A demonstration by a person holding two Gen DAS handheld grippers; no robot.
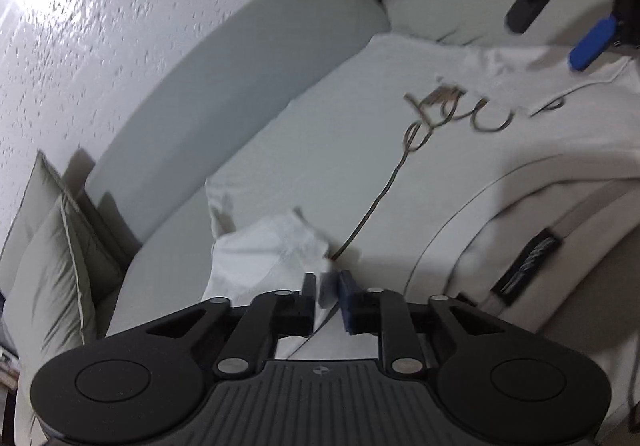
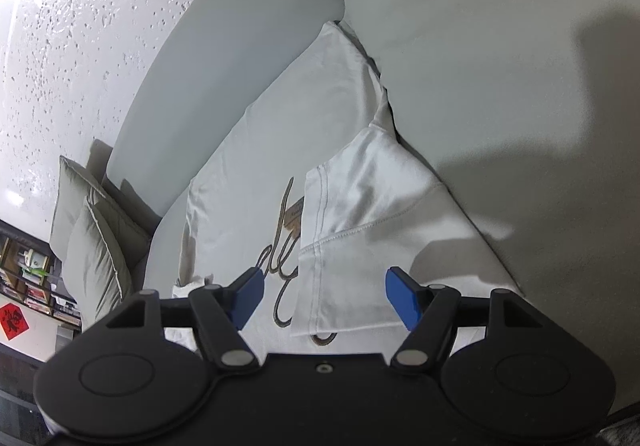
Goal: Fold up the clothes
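White shirt (image 1: pixel 360 150) edge between left claw (image 1: pixel 326 288) fingers, on sofa (image 1: pixel 224 58).

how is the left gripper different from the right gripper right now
The left gripper is shut on a bunched bit of the white shirt; the right gripper is open and holds nothing. The left grips at the shirt's edge; the right hovers above the folded-over sleeve. Both are black, two-fingered, with blue pads.

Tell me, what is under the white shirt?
The white shirt lies on the grey sofa seat; its folded-over sleeve covers part of the script print. Anything beneath is hidden.
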